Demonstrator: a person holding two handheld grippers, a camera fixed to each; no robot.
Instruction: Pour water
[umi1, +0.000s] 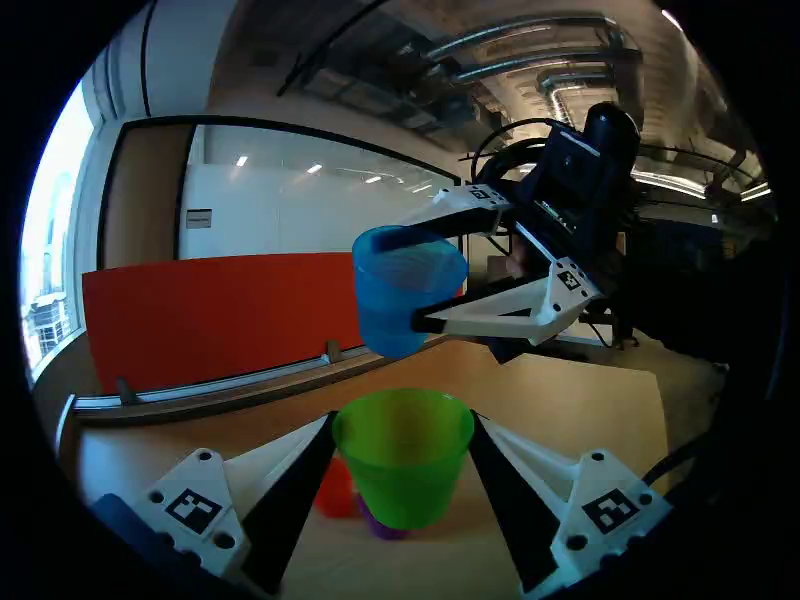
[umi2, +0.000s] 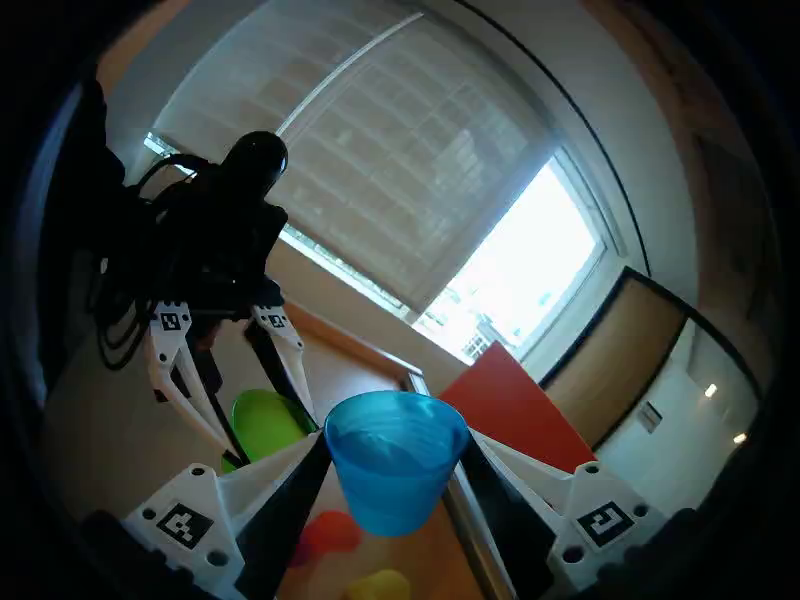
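Observation:
In the left gripper view my left gripper (umi1: 402, 470) is shut on a green cup (umi1: 403, 455), held upright above the wooden table (umi1: 560, 400). Higher up, the right gripper (umi1: 418, 278) holds a blue translucent cup (umi1: 405, 288), tilted a little toward the green one. In the right gripper view my right gripper (umi2: 397, 475) is shut on the blue cup (umi2: 395, 460), which has water in it. To its left and lower, the green cup (umi2: 262, 420) sits between the left gripper's white fingers (umi2: 285, 360).
Small cups lie on the table below: a red one (umi1: 337, 490) and a purple one (umi1: 380, 525), a red one (umi2: 330, 532) and a yellow one (umi2: 380, 585). A red partition (umi1: 220, 315) stands along the table's far edge. A bright window (umi2: 520, 270) lies beyond.

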